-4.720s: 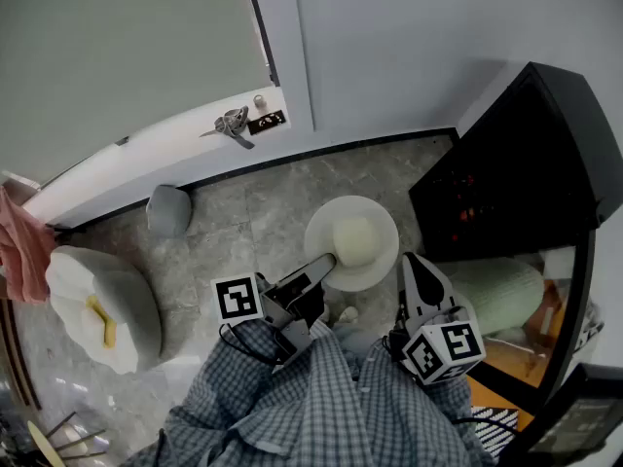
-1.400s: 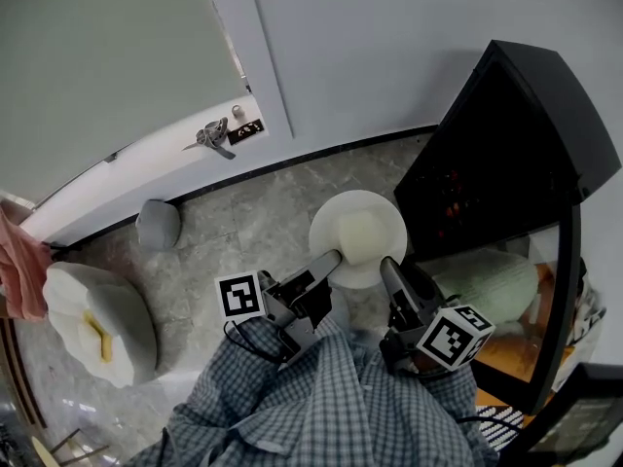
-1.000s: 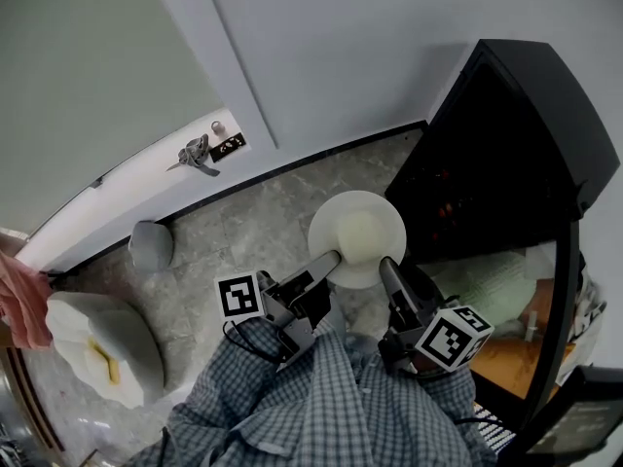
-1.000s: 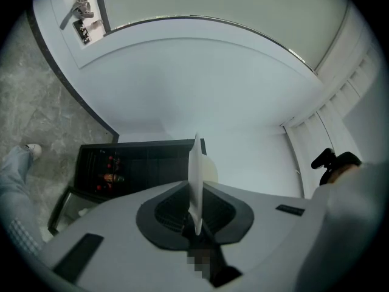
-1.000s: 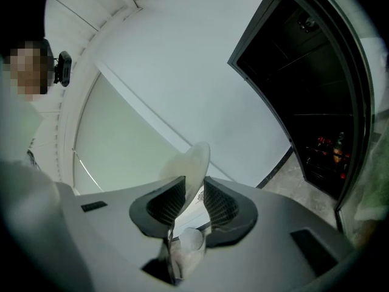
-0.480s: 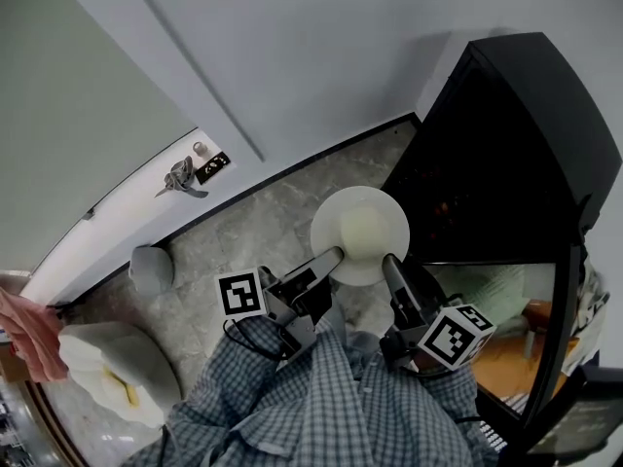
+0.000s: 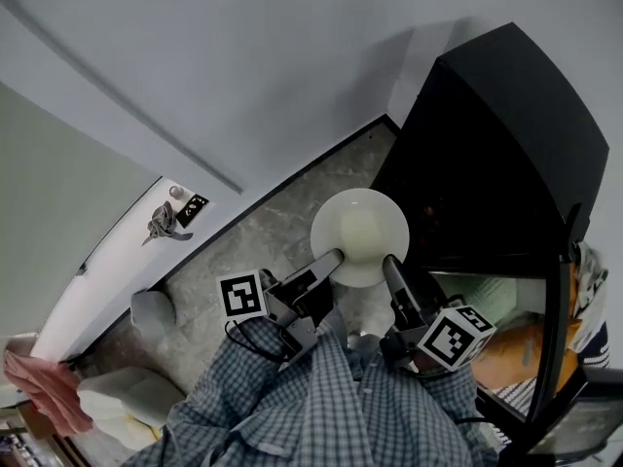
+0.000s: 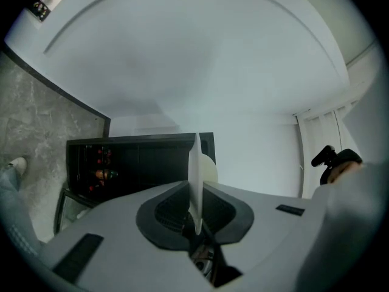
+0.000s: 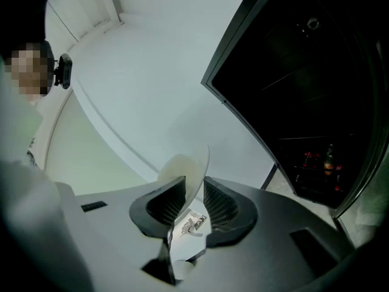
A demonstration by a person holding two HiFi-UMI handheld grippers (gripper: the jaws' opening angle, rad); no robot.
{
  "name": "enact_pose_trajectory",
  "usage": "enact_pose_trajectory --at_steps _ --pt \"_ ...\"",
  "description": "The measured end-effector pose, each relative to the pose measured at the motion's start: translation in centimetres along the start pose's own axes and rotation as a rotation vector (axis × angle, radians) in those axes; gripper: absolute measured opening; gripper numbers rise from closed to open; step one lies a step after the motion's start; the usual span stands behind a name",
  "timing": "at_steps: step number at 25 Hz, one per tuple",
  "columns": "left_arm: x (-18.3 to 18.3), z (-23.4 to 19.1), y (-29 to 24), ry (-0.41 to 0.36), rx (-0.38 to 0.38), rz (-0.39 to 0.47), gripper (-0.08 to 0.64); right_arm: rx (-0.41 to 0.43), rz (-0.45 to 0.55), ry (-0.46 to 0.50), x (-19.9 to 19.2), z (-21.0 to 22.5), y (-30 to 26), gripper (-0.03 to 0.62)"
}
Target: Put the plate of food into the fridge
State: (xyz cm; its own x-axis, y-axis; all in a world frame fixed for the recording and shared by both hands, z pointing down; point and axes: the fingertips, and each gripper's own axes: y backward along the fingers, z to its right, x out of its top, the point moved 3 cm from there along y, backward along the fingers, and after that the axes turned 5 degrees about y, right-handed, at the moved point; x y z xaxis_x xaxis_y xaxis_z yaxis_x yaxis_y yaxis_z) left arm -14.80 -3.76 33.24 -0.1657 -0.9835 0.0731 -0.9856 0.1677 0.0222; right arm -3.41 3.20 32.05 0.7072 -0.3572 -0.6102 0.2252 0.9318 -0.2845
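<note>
Left gripper point(image 7: 334, 258) and right gripper point(image 7: 390, 264) are each clamping the plate point(image 7: 359, 266) by its near rim, just beside the open black fridge point(image 7: 487, 154). The food point(image 7: 362, 230) is possibly a pale mound.

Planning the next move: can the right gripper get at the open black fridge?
Probably yes: the black fridge stands open beside the right gripper, nothing between them; it and the left gripper grip the round white plate.

We see a marbled floor point(image 7: 255, 239) under a pale wall point(image 7: 243, 66). A rounded grey object point(image 7: 152, 309) sits on it
</note>
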Motion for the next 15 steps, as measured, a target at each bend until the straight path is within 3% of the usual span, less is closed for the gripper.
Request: enact_pose_trajectory --at_steps 15 --pt "5.2 -0.7 -4.7 0.017 0.028 -0.223 0.035 -0.167 0.158 -0.072 2.2 1.7 -3.1 0.098"
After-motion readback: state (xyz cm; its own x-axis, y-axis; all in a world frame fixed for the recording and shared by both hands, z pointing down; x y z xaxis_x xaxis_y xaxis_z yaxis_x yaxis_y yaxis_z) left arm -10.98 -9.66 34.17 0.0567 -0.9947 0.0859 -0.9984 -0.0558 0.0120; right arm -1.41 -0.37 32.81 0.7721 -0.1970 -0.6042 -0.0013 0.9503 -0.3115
